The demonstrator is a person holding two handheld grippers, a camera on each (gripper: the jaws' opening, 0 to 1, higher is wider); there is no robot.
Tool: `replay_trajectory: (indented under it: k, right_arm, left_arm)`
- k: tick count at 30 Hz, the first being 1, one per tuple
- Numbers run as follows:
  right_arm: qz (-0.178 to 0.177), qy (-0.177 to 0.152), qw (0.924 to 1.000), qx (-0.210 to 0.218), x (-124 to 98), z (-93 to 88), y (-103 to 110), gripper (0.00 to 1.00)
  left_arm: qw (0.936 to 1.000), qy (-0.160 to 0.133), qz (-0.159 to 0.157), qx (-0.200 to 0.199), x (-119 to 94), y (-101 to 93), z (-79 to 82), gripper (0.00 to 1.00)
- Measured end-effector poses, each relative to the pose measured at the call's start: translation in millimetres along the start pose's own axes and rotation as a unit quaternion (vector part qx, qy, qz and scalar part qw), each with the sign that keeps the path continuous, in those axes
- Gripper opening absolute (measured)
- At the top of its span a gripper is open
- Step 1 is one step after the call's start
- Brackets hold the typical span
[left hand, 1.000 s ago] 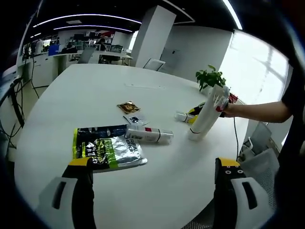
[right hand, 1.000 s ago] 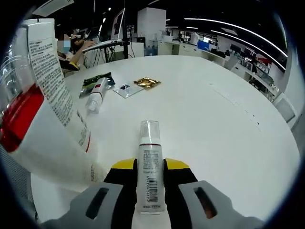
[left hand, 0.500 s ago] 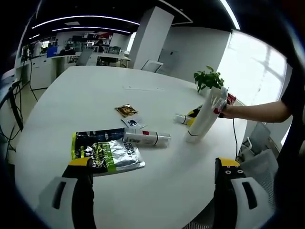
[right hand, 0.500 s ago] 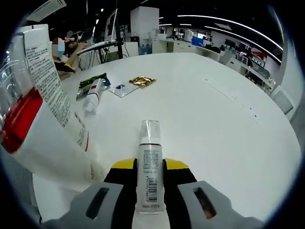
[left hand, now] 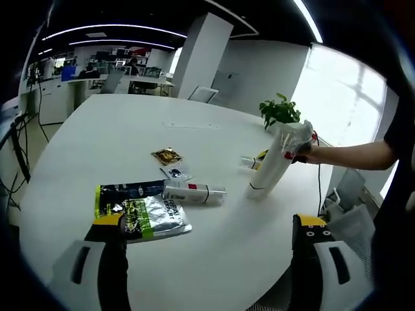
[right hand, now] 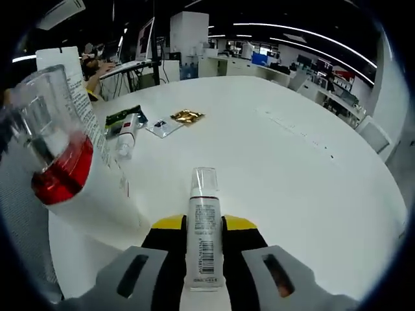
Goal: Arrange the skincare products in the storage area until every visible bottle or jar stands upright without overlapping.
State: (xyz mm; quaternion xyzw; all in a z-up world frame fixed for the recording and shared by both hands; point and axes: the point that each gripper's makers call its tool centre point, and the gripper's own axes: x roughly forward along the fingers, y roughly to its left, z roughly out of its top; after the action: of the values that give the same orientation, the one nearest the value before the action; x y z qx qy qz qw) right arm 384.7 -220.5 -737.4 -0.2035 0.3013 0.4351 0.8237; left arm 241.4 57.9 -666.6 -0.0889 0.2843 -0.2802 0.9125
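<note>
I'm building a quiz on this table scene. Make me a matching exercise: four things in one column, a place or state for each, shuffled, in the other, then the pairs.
1. slim pump bottle
2. big white tube
3. spray bottle
4. gold sachet

a. lying on its side by the foil pouch
b. flat on the table, farthest from the left gripper
c. clamped in the right gripper
d. leaning, base on the table

Pairs: 1-c, 2-d, 3-a, 4-b

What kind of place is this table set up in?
Most likely an open-plan office: a large white round table stands in front of rows of desks with monitors, under long ceiling strip lights, with a green potted plant near a bright window.
</note>
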Motion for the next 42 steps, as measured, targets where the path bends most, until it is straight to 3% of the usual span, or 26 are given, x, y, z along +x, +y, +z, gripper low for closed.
replay_trajectory:
  k: [10,19,31,37,42]
  right_arm:
    - [-0.037,-0.012,0.9989,0.027,-41.7,-4.9,4.3,0.2]
    - [-0.078,-0.025,0.9952,0.055,-80.7,-22.4,5.2,0.2]
    - [-0.109,-0.065,0.9877,0.091,-128.2,-29.1,38.7,0.19]
    - [-0.113,-0.102,0.9824,0.108,-143.8,-14.7,60.1,0.2]
    - [-0.113,-0.132,0.979,0.107,-154.7,1.3,76.5,0.2]
  left_arm:
    - [0.9995,-0.016,-0.027,0.001,0.6,-20.4,10.2,0.99]
    - [0.998,-0.024,-0.057,0.01,1.4,-39.5,14.9,0.99]
    - [0.9949,-0.029,-0.093,0.026,0.2,-67.9,18.9,0.99]
    - [0.9919,-0.054,-0.115,-0.006,-5.9,-74.6,30.3,0.98]
    - [0.9908,-0.057,-0.123,-0.003,-7.8,-78.7,33.5,0.98]
